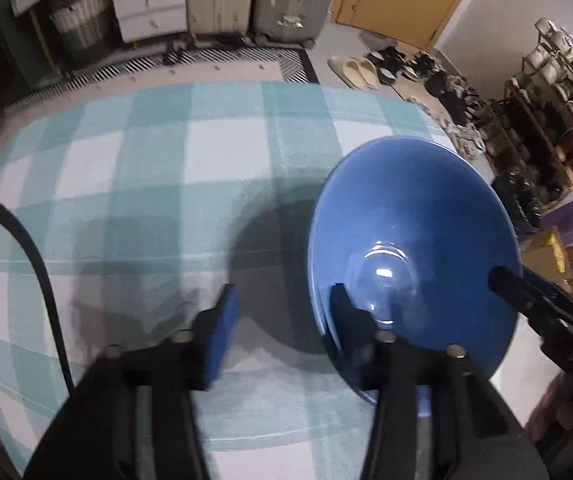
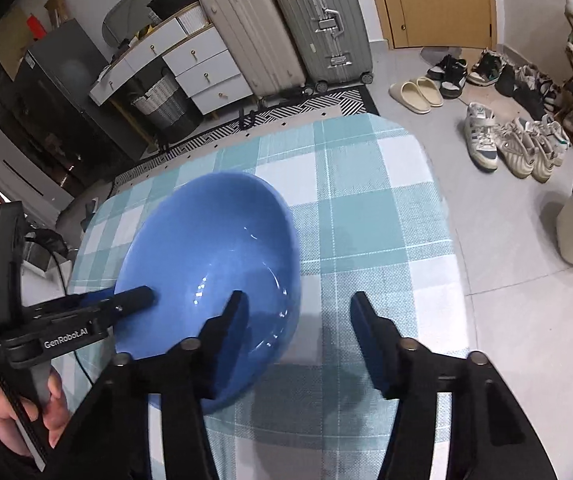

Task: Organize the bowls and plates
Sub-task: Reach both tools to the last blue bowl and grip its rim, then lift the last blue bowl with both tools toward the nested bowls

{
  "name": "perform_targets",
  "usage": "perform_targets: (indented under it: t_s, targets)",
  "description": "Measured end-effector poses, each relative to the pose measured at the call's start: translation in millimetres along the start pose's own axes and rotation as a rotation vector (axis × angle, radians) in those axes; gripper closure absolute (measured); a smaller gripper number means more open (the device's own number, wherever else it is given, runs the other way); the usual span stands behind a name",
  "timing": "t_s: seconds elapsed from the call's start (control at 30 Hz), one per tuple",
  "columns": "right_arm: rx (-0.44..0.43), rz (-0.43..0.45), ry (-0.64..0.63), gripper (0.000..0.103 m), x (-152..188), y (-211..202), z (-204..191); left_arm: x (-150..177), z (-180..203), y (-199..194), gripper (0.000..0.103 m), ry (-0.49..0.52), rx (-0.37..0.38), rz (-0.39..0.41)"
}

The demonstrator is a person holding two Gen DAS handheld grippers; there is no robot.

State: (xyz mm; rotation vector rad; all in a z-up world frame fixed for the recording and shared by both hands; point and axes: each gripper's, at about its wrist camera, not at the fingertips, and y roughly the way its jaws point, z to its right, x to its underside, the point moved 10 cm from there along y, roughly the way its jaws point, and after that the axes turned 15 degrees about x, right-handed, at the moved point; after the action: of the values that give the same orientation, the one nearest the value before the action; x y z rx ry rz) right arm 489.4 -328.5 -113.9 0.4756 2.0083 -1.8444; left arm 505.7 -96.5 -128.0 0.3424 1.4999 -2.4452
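With the blue bowl (image 2: 210, 264) on the checked tablecloth (image 2: 366, 220), left gripper (image 1: 282, 320) and right gripper (image 2: 298, 320) each straddle opposite rims, jaws spread, unpinched; we should close evenly before lifting.

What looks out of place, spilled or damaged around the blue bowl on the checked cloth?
Nothing stands out. The blue bowl sits upright and empty on the checked cloth, without visible cracks or spills. The left tongs and right tongs each straddle its rim, one finger inside, one outside, not pressing it.
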Motion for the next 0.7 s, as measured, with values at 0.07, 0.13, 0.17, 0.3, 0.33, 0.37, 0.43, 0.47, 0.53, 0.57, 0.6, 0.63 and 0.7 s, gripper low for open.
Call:
perform_targets:
  t_s: [0.07,0.13,0.17,0.3,0.33,0.37,0.43,0.47,0.53,0.57,0.6,0.63,0.7]
  targets:
    - [0.007,0.003,-0.006,0.061,-0.2,1.5,0.3,1.3,5.4,2.0,0.067,0.011,0.009,-0.004]
    - [0.002,-0.004,-0.011,0.069,0.9,3.2,-1.7,3.0,11.8,3.5,0.072,0.030,0.009,-0.010]
    - [0.007,-0.009,-0.014,0.074,2.0,4.8,-2.5,4.3,14.3,4.4,0.073,0.037,0.010,-0.015]
    - [0.015,-0.010,-0.021,0.091,6.3,0.5,-5.8,7.3,19.5,3.4,0.080,0.059,0.003,-0.012]
    - [0.024,-0.005,-0.022,0.091,6.3,-0.6,-5.9,5.3,19.7,-0.2,0.082,0.073,-0.016,0.005]
    - [0.030,-0.007,-0.019,0.091,6.7,-1.1,-5.5,4.3,21.1,-1.9,0.084,0.086,-0.021,0.012]
    - [0.023,-0.010,-0.016,0.092,7.2,-2.5,-5.9,4.9,22.5,-4.0,0.086,0.096,-0.015,0.011]
    - [0.020,-0.010,-0.019,0.091,7.4,-3.4,-6.5,5.1,22.4,-3.9,0.087,0.095,-0.011,0.008]
    - [0.027,-0.012,-0.023,0.092,7.7,-3.7,-6.1,6.5,23.4,-4.6,0.088,0.093,0.002,0.003]
    - [0.029,-0.015,-0.022,0.092,8.4,-4.3,-5.9,7.2,24.1,-5.1,0.089,0.095,0.003,0.002]
    - [0.027,-0.017,-0.019,0.092,9.0,-5.0,-6.0,7.8,24.8,-5.3,0.091,0.097,0.006,0.001]
    - [0.029,-0.018,-0.018,0.092,9.5,-5.8,-5.6,8.6,25.1,-5.5,0.091,0.097,0.006,-0.001]
    - [0.025,-0.021,-0.014,0.092,10.5,-7.6,-5.9,11.0,25.4,-5.5,0.091,0.097,0.007,-0.006]
